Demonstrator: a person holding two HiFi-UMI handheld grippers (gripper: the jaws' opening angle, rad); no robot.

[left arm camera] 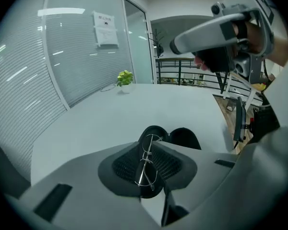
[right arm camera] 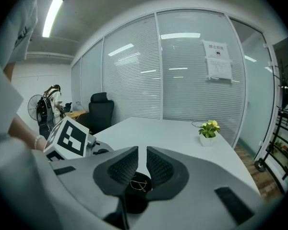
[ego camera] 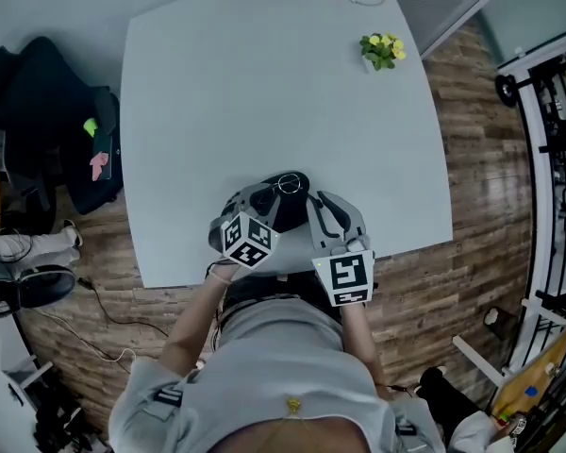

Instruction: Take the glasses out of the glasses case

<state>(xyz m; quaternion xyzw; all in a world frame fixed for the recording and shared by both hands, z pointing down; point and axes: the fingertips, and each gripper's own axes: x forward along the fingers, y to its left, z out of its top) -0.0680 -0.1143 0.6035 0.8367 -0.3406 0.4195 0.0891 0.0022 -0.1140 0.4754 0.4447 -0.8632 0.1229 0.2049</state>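
Two grippers at the glasses case, which sits open on the table next to the near edge.

- Left gripper: pads closed on the wire-frame glasses. The frame stands edge-on in the seam between the pads, one lens low and one lens up by the tips. The black case's two open halves show just past the jaw tips. Head view puts this gripper touching, or just beside, the left side of the case.
- Glasses: clamped in the left gripper, right over the case. Can't tell if they're fully clear of it.
- Right gripper: pads slightly apart with a narrow gap, nothing between them. The case, with a wire lens ring, shows below the gap. Head view has it just right of the case; left gripper view shows it raised above and right of the case.
- Potted plant: well beyond the case, at the table's far right corner.
- Black chair: off the table, well left of the case.
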